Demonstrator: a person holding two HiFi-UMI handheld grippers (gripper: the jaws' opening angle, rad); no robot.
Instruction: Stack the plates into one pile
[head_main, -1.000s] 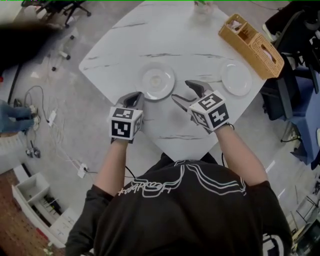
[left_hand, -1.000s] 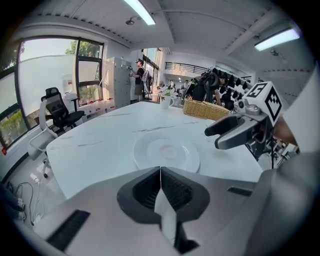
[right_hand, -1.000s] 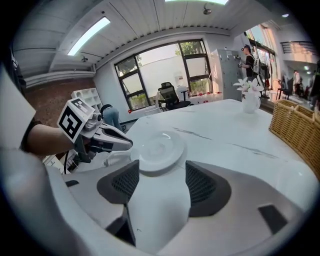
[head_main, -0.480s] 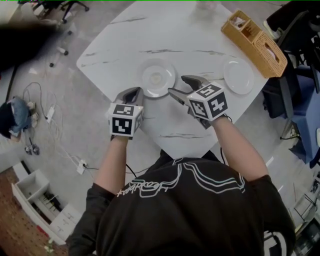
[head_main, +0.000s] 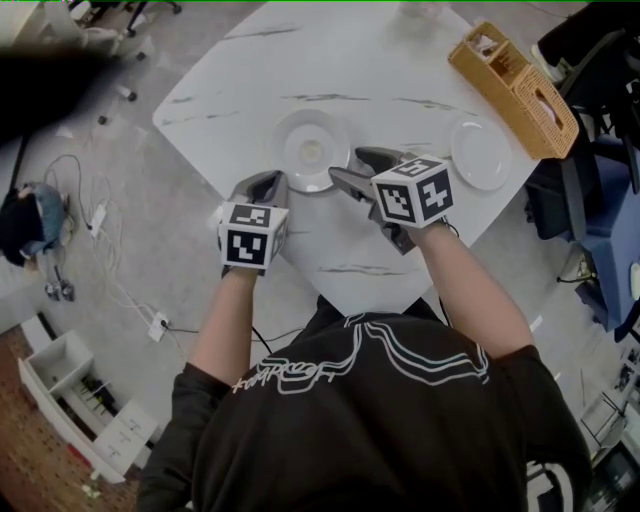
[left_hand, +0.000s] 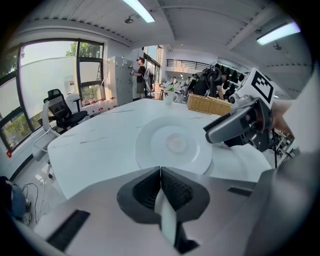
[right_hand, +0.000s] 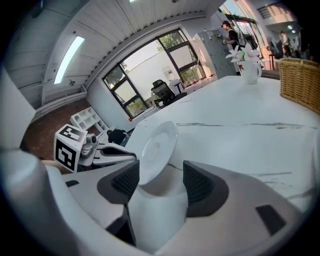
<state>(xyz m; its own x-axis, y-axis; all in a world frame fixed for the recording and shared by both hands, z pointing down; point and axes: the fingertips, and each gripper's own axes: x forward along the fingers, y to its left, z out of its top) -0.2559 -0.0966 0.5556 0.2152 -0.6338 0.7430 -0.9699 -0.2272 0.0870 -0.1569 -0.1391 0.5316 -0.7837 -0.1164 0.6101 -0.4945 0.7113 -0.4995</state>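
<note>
Plates are seen well apart in the head view: middle plate (head_main: 311, 150) beside the right gripper (head_main: 348, 167), right plate (head_main: 481, 155) at the right edge of the tabletop (head_main: 300, 60). In the left gripper view, the left gripper (left_hand: 160, 170) is pressed together, empty. In the right gripper view, jaws are spread, with the middle plate's rim just ahead.

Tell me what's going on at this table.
A person holds a gripper in each hand over a white table. The right gripper is open, its fingers on either side of the middle plate's rim, not clamped. The left gripper is shut and empty beside that plate. A second plate lies apart near the wicker basket, so nothing is stacked yet.
</note>
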